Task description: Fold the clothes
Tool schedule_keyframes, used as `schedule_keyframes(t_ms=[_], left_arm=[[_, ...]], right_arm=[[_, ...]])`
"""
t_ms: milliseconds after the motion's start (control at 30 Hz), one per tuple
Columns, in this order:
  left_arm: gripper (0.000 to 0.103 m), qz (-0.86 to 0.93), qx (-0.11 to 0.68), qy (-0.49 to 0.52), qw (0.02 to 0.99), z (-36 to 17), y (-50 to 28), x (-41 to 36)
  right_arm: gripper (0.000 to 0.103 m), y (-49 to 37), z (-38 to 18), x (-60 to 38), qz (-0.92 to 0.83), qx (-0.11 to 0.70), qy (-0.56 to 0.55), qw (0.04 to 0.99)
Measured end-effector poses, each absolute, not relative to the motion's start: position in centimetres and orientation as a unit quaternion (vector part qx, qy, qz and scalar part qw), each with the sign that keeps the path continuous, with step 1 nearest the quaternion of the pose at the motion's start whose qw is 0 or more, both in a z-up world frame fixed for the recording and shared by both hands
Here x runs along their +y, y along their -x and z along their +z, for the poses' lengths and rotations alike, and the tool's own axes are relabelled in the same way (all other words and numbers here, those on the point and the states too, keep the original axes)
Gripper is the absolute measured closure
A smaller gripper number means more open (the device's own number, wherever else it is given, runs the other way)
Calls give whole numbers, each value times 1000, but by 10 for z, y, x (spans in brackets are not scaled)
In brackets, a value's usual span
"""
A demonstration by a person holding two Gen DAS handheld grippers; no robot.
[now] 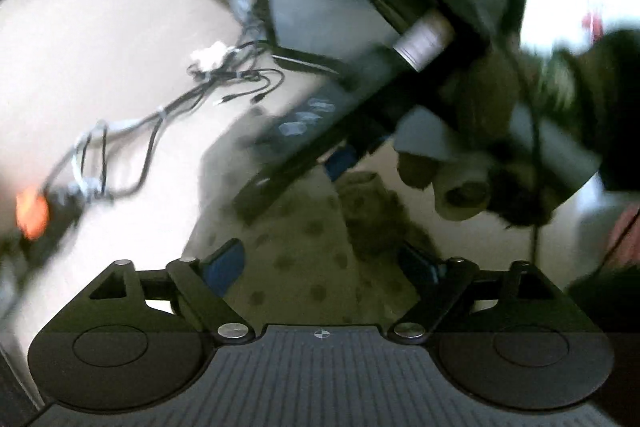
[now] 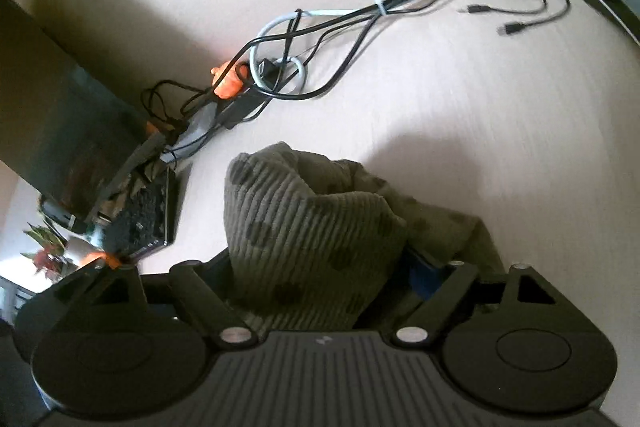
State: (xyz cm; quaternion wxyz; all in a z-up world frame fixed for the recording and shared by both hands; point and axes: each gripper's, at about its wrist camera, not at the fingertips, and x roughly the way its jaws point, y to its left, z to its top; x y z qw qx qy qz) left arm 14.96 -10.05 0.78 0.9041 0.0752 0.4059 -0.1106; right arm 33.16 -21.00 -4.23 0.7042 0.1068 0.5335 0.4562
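Observation:
An olive-green ribbed garment with dark spots (image 2: 308, 227) is bunched between my right gripper's (image 2: 324, 267) fingers and lifted above the pale table (image 2: 460, 115); the jaws look closed on it. In the left wrist view the same spotted cloth (image 1: 304, 267) hangs between my left gripper's (image 1: 324, 267) blue-padded fingers (image 1: 226, 263), which stand wide apart; whether they pinch it is unclear. That view is blurred. A person's hand and the other gripper (image 1: 460, 163) hold the cloth ahead.
A bundle of black and grey cables (image 2: 320, 39) with an orange clip (image 2: 228, 83) crosses the table. A black box (image 2: 148, 223) and a dark monitor (image 2: 60, 115) stand at the left. A dark stand (image 1: 320, 7) also shows.

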Motion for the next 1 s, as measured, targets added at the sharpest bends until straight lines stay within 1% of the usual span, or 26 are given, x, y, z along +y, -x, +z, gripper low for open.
schedule_keyframes(t_ms=[67, 133, 233, 300, 333, 367, 400, 433, 500, 633, 767, 800, 833, 933, 1000], left_arm=[[9, -96, 399, -24, 912, 15, -140, -79], [9, -51, 402, -4, 914, 20, -145, -59], [8, -11, 428, 24, 903, -3, -150, -39], [11, -21, 431, 54, 900, -11, -140, -34], [17, -27, 430, 67, 900, -13, -137, -32], [21, -36, 425, 71, 902, -13, -135, -33], [22, -41, 421, 68, 904, -16, -139, -35], [22, -45, 416, 66, 906, -18, -142, -37], [22, -55, 412, 56, 908, -19, -140, -44], [21, -65, 411, 17, 909, -19, -137, -71], [22, -76, 399, -10, 914, -17, -140, -86], [23, -79, 393, -13, 916, -14, -140, -88], [26, -77, 383, -17, 920, -8, -138, -90], [26, -81, 367, -26, 926, 9, -140, -92], [25, -92, 358, -36, 928, 20, -141, -99]], right_arm=[[20, -330, -43, -212, 455, 529, -107, 708], [20, -327, -43, -210, 455, 524, -107, 712], [20, -321, -35, -209, 452, 510, -99, 725], [21, -312, -22, -217, 457, 488, -89, 738], [22, -306, -16, -223, 462, 475, -87, 744], [27, -303, -11, -231, 466, 471, -97, 743], [30, -303, -12, -238, 466, 483, -121, 732], [30, -304, -15, -246, 465, 497, -146, 718], [30, -304, -27, -250, 458, 530, -182, 690], [29, -300, -48, -233, 453, 565, -206, 658], [28, -294, -60, -205, 468, 577, -206, 637], [27, -296, -62, -202, 472, 578, -227, 625], [27, -298, -63, -203, 475, 578, -248, 615], [26, -304, -61, -209, 492, 571, -306, 582], [25, -307, -54, -218, 505, 560, -325, 571]])
